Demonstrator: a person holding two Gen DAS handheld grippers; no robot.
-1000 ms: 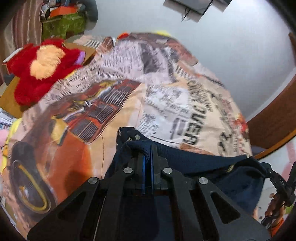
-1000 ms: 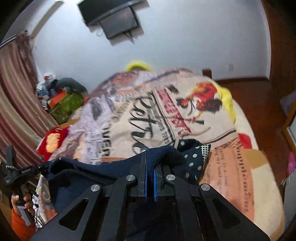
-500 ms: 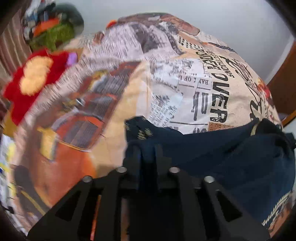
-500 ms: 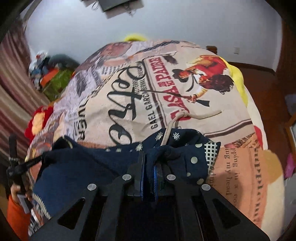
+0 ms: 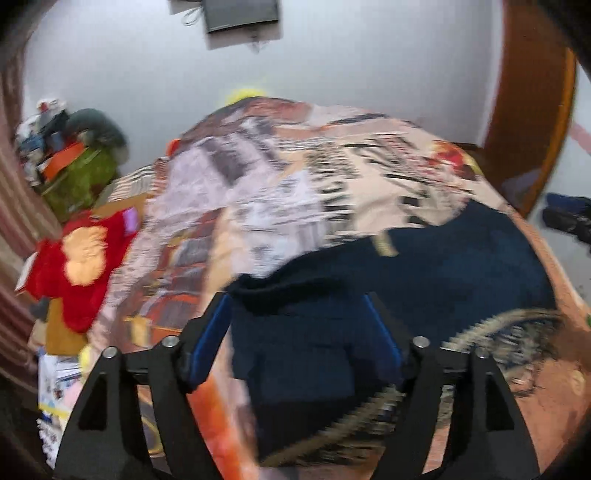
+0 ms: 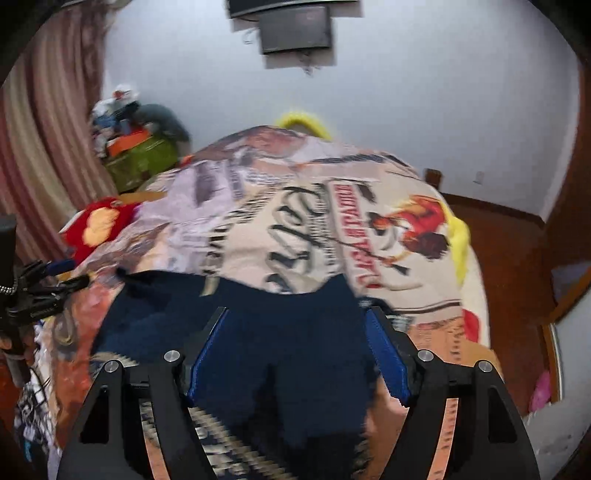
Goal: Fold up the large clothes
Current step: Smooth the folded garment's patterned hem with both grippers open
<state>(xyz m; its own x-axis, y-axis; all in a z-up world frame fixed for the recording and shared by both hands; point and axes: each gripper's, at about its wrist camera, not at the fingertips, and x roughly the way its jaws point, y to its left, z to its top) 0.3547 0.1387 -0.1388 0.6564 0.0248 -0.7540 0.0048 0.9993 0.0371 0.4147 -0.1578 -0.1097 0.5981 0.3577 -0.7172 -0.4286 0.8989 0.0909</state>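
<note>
- left tongs (image 5: pixel 297 325) stand wide, blue pads splayed to either side, nothing pinched between them.
- right tongs (image 6: pixel 297 343) are just as wide, blue pads (image 6: pixel 207 354) apart, gripping nothing.
- the garment (image 5: pixel 424 280), dark navy, lies spread on the bed (image 5: pixel 277 192), on the near part of it, under and ahead of both tongs.
- in the left view the garment's upper edge runs from a bunched corner near the left pad up toward the right side of the bed; a pale patterned trim (image 5: pixel 509 332) shows on its near right part, blurred.
- in the right view the garment (image 6: pixel 280 332) fills the gap between the pads, its far edge making two humps against the bedspread (image 6: pixel 295 221); a patterned band (image 6: pixel 221 435) shows near the bottom, too blurred to read.
- whether either tongs touch the cloth cannot be told; both views are smeared.
- the bedspread carries newsprint lettering, a car picture and a red figure with a long pole.
- a red and yellow plush (image 5: pixel 81 266) sits at the bed's left edge; a green bag (image 5: pixel 81 177) with piled clutter stands beyond it by the wall.
- a dark screen (image 6: pixel 295 29) hangs on the white wall above the bed.
- striped curtains (image 6: pixel 40 147) hang at the left.
- the left tongs (image 6: pixel 37 291) appear at the left edge of the right view, held in a hand (image 6: pixel 11 347).
- a yellow pillow (image 6: pixel 458 240) peeks out at the bed's right edge.
</note>
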